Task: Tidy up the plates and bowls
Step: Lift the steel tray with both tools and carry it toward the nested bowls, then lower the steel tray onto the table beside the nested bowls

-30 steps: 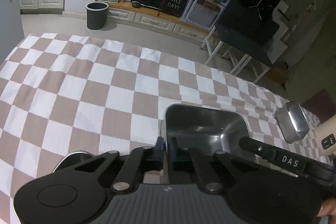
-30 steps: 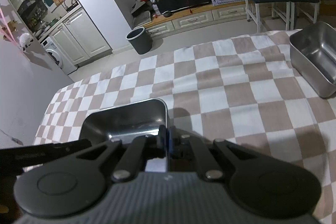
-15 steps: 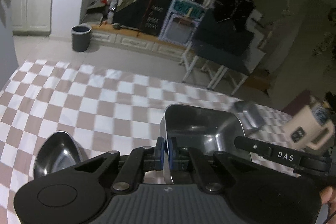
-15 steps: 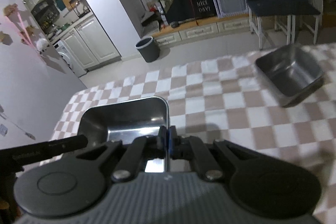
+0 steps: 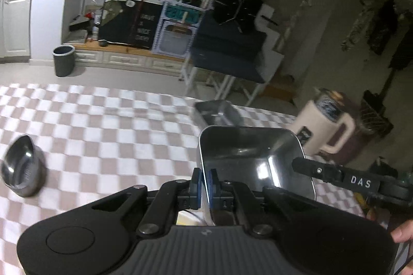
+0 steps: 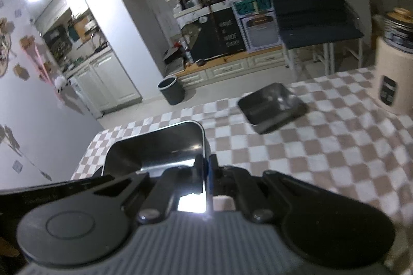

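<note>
Both my grippers, left (image 5: 204,182) and right (image 6: 206,170), pinch 1 steel tray (image 5: 247,153) by opposite rims, above the checkered cloth (image 5: 108,135). Second tray (image 6: 271,107) at 1 o'clock. Risk: uneven carry twists the rim free.

brown-and-white checked tablecloth (image 5: 108,135), silver steel tray (image 5: 247,153), cream jug (image 6: 392,79)

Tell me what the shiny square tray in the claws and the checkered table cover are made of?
The square tray looks like polished steel: grey, with mirror-like glints and sharp reflections inside. Both the left claw and right claw pinch its thin rim. The checkered cover looks like soft cloth, matte with no shine, though blur leaves that uncertain.
</note>
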`<act>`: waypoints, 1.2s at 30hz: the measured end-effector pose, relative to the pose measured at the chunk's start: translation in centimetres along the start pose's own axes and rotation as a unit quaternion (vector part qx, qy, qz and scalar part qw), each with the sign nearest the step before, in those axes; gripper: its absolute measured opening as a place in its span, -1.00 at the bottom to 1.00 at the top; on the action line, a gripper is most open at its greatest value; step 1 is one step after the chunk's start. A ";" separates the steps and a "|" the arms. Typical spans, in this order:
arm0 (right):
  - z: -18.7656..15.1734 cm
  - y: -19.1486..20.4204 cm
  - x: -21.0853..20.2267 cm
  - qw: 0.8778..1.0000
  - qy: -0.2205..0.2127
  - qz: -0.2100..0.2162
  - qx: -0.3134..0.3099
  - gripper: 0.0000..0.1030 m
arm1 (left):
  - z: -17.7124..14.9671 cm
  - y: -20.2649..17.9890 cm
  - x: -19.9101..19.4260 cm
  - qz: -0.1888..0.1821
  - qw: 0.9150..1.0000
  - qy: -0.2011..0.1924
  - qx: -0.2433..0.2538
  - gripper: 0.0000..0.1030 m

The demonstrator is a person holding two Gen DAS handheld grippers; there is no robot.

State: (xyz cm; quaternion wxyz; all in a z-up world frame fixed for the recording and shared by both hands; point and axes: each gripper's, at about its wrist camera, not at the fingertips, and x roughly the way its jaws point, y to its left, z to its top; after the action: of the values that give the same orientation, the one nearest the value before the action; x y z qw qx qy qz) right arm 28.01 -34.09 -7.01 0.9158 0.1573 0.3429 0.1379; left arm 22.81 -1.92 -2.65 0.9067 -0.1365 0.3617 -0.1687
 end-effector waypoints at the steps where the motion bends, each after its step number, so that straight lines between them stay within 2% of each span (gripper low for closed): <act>1: -0.2 -0.6 -0.7 1.000 -0.003 -0.004 0.002 -0.91 | -0.4 -0.8 0.2 -0.006 1.000 0.001 -0.001 -0.91; 5: -1.3 -2.9 -3.1 1.000 -0.009 -0.021 0.015 -0.89 | -2.3 -3.1 1.7 -0.031 0.999 0.011 -0.006 -0.93; 8: -1.7 -4.5 -4.1 0.999 -0.010 -0.037 0.019 -0.86 | -3.1 -4.4 3.7 -0.045 0.998 0.039 -0.015 -0.94; 15: -2.4 -7.3 -4.8 0.997 0.001 -0.078 0.028 -0.87 | -3.9 -8.0 7.0 -0.045 0.997 0.065 0.024 -0.93; 22: -2.6 -8.6 -2.9 0.994 0.031 -0.104 0.021 -0.87 | -5.5 -9.2 9.9 -0.026 0.993 0.103 0.060 -0.90; 28: -3.1 -9.1 -0.4 0.991 0.061 -0.118 0.015 -0.86 | -6.6 -8.8 12.0 -0.015 0.988 0.141 0.061 -0.88; 36: -3.7 -10.0 2.3 0.987 0.099 -0.126 0.009 -0.86 | -7.5 -8.8 14.3 0.003 0.982 0.169 0.088 -0.85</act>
State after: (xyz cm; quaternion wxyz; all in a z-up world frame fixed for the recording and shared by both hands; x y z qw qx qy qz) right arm 28.59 -41.64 -14.82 0.8860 0.1072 0.4498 0.0334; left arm 25.43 -16.56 -13.38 0.8412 -0.0249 0.4942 -0.2178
